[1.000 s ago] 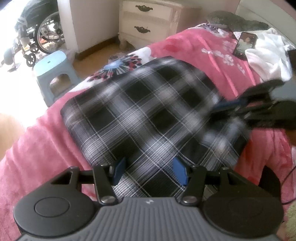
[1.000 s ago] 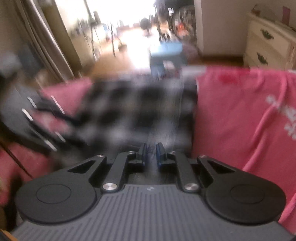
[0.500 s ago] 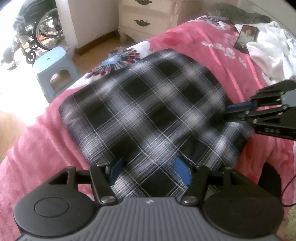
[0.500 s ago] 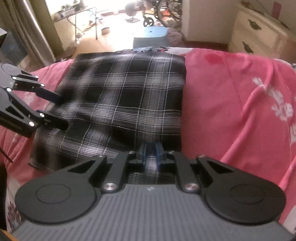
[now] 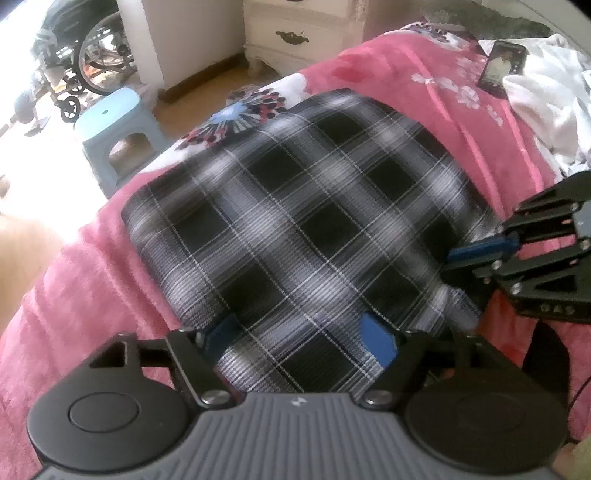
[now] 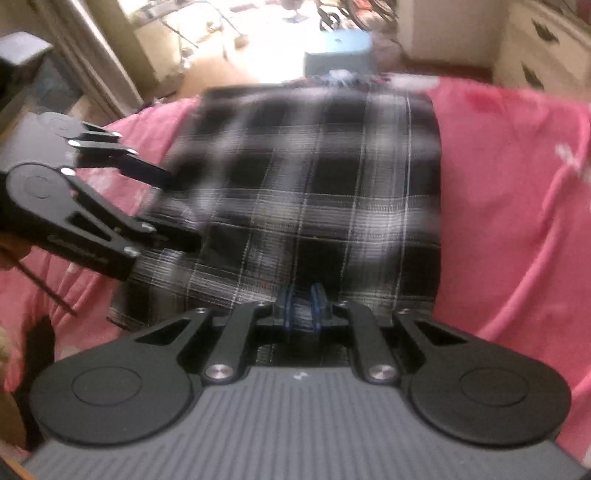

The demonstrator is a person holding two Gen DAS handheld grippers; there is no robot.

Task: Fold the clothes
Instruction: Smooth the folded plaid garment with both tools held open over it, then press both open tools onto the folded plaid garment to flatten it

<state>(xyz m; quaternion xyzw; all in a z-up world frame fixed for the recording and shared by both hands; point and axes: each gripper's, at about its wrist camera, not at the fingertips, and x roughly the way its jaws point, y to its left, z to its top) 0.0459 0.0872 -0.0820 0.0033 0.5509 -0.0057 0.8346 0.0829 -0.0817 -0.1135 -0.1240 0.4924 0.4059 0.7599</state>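
Observation:
A black-and-white plaid garment (image 5: 295,221) lies folded into a rectangle on the pink blanket (image 5: 406,85). My left gripper (image 5: 299,339) hangs over its near edge. Its jaws are opening wide, with the cloth lying under and between the blue pads (image 5: 376,343), which do not press on it. At the garment's right edge, my right gripper (image 5: 476,253) is shut, pinching the plaid fabric. In the right wrist view, the right gripper (image 6: 301,301) holds a strip of the plaid garment (image 6: 332,184) between nearly closed pads. The left gripper (image 6: 183,210) stands spread at the cloth's left side.
A phone (image 5: 502,68) and a heap of white clothes (image 5: 546,107) lie on the blanket at the far right. Beyond the bed stand a light-blue stool (image 5: 114,122), a cream nightstand (image 5: 303,33) and a wheelchair (image 5: 96,62).
The left jaws have spread wider over the plaid cloth. The right gripper has stayed shut on the cloth's edge and shifted a little along it.

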